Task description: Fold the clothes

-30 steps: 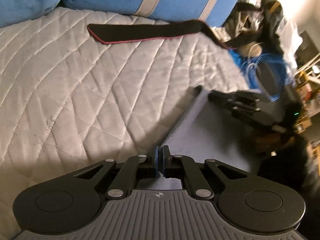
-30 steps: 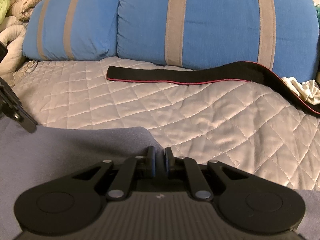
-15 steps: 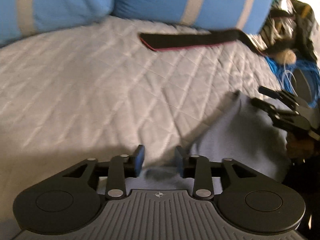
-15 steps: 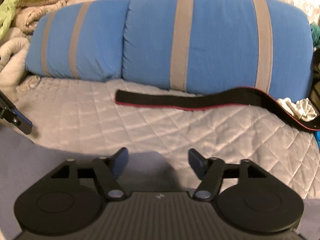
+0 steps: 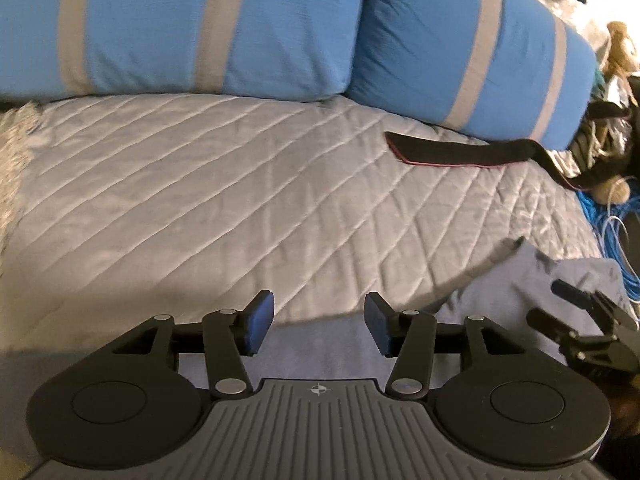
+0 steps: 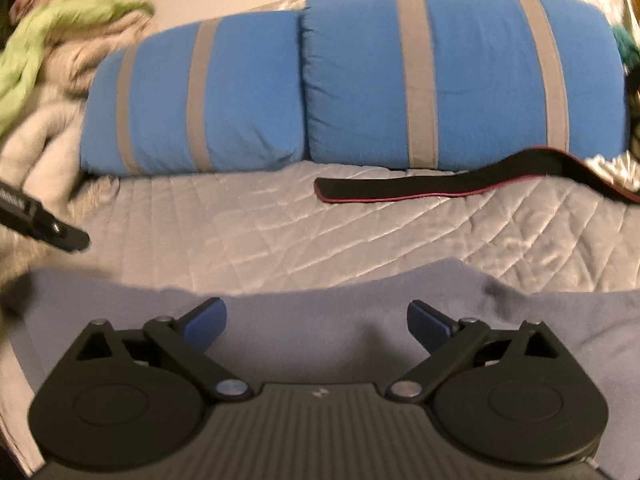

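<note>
A grey-blue garment (image 6: 320, 312) lies flat on the quilted bed, its far edge just past my right gripper (image 6: 316, 322), which is open and empty above it. In the left wrist view the same garment (image 5: 532, 280) spreads to the lower right. My left gripper (image 5: 318, 326) is open and empty over the garment's edge. The right gripper's fingers (image 5: 576, 320) show at the right of the left wrist view. The left gripper's tip (image 6: 48, 228) shows at the left edge of the right wrist view.
Two blue pillows with grey stripes (image 6: 440, 80) line the back of the bed. A black strap with red edging (image 6: 440, 188) lies in front of them. Piled clothes (image 6: 48, 40) sit at the far left. Blue cable and clutter (image 5: 612, 208) lie off the bed's right side.
Both grippers were shut on the garment and have opened, letting it go. The garment now lies flat. Both cameras have tilted up toward the pillows.
</note>
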`<control>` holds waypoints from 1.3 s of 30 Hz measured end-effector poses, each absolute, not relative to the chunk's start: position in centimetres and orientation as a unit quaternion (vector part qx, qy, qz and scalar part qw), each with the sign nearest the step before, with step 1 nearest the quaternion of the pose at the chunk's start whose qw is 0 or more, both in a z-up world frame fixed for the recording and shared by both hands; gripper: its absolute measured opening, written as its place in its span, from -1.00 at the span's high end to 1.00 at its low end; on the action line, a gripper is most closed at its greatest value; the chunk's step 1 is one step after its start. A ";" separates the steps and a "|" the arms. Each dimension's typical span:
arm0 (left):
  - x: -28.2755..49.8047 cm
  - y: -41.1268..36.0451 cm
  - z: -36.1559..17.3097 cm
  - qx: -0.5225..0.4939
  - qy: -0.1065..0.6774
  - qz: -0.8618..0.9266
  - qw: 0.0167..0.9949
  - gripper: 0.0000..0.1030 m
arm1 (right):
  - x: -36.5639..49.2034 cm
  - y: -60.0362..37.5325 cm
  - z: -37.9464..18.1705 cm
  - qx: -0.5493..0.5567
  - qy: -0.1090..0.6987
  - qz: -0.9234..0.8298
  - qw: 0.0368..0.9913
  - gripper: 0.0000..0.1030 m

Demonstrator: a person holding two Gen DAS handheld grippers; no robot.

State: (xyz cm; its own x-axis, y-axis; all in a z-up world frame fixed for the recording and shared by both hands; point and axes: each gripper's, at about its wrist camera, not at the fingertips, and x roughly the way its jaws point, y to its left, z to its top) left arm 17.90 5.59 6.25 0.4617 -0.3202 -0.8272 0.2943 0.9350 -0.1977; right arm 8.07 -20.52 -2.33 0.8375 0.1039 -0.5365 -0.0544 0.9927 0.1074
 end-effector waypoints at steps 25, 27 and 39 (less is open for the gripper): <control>-0.7 1.1 -3.6 0.580 0.202 -0.243 0.751 0.05 | 5.8 -16.2 -1.9 -0.035 0.258 0.033 0.965 -1.00; -1.5 0.5 -4.7 0.613 0.172 -0.235 0.734 0.05 | 5.7 -16.0 -2.0 -0.039 0.258 0.036 0.965 -1.00; -3.4 -2.2 -7.6 0.665 0.065 -0.240 0.704 0.05 | 5.7 -15.7 -2.1 -0.043 0.258 0.038 0.964 -1.00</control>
